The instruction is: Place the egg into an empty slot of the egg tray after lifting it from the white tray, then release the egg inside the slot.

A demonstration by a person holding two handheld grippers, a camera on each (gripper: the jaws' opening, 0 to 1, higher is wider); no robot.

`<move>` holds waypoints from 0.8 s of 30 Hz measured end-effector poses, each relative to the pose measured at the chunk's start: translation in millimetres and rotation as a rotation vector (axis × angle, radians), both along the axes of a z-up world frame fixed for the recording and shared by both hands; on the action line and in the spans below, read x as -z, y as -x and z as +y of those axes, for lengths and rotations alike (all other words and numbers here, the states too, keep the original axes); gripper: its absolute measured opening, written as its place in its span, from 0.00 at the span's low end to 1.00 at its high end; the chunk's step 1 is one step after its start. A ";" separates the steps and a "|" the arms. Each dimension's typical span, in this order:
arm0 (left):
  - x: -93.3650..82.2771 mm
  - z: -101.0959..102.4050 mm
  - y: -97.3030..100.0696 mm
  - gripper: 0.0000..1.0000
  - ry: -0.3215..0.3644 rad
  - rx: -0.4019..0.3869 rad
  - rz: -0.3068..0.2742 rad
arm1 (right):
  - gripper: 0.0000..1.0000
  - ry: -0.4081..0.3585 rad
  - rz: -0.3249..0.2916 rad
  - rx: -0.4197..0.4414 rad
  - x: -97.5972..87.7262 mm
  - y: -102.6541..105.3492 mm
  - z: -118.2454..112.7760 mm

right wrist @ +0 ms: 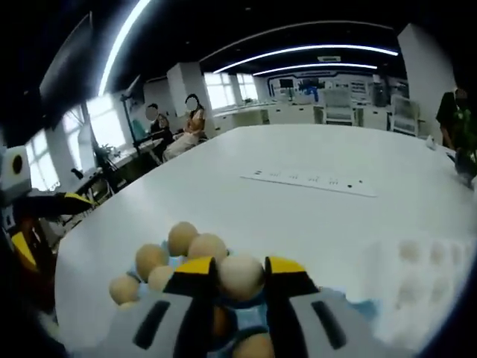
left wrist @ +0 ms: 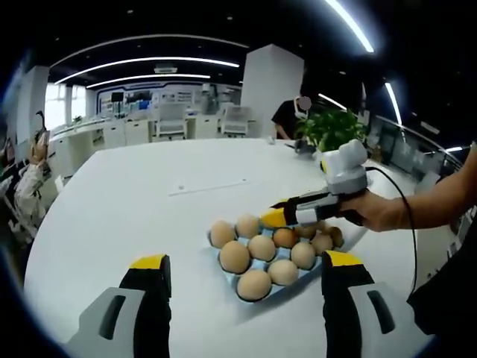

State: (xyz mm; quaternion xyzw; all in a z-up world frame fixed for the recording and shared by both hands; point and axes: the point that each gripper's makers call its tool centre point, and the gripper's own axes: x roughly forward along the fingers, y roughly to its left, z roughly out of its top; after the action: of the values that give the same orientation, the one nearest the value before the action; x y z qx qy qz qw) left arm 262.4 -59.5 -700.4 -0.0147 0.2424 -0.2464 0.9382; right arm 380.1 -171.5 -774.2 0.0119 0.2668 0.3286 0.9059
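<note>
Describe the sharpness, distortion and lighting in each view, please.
Left gripper view: fairly sharp, the eggs and blue egg tray are clear; fisheye bends the ceiling light strips into arcs. Right gripper view: softer overall, the held egg and right gripper are blurred, the white tray is washed out and hazy, and the windows glare.

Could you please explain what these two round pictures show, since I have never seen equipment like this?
A person holds a yellow-tipped two-jaw gripper in each hand, each carrying a fisheye camera looking along its jaws. In the left gripper view, the left gripper is open above the white table, facing a blue egg tray filled with brown eggs; the right gripper reaches in, held by a hand. In the right gripper view, that right gripper is closed on a pale egg over the tray.
</note>
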 end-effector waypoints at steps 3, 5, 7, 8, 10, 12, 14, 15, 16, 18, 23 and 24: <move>-0.4 -1.4 0.1 0.83 -0.003 0.006 -0.002 | 0.25 -0.012 0.011 0.010 1.4 -1.8 -3.4; -0.6 -2.2 0.1 0.83 -0.004 0.009 -0.004 | 0.25 -0.022 0.013 0.011 0.8 -2.1 -3.8; 0.2 -1.8 -0.2 0.82 -0.005 0.008 -0.001 | 0.25 -0.020 0.016 0.011 1.0 -1.4 -3.4; 0.8 -1.5 -0.3 0.82 -0.007 0.007 0.001 | 0.25 -0.017 0.014 0.011 1.1 -1.3 -3.0; 0.5 -1.6 -0.4 0.83 -0.004 0.007 0.000 | 0.25 -0.017 0.012 0.011 1.2 -1.6 -2.7; -0.8 -1.9 -0.5 0.83 -0.003 0.009 -0.003 | 0.25 -0.008 0.003 0.001 1.1 -1.7 -1.6; -1.3 -2.0 -0.6 0.82 -0.006 0.011 -0.005 | 0.25 0.002 -0.005 -0.009 0.9 -1.6 -0.4; -1.3 -1.9 -0.8 0.82 -0.008 0.012 -0.004 | 0.25 0.006 -0.009 -0.012 0.8 -1.5 0.3; -1.5 -1.9 -1.0 0.82 -0.008 0.011 -0.005 | 0.25 0.019 -0.022 -0.028 0.4 -0.6 1.9; -2.3 -2.5 -1.1 0.82 -0.004 0.012 -0.006 | 0.25 0.030 -0.027 -0.037 -0.2 0.6 2.2; -3.6 -5.2 -0.6 0.82 -0.004 0.021 -0.010 | 0.25 0.033 -0.043 -0.045 -7.8 4.2 -3.0; -3.6 -5.4 -0.6 0.82 -0.005 0.022 -0.010 | 0.25 0.030 -0.043 -0.045 -9.2 4.2 -4.4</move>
State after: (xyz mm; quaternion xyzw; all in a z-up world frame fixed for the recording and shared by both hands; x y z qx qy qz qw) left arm 263.0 -64.9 -696.8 -0.0084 0.2384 -0.2560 0.9368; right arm 375.9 -175.9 -765.0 -0.0146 0.2522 0.3449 0.9040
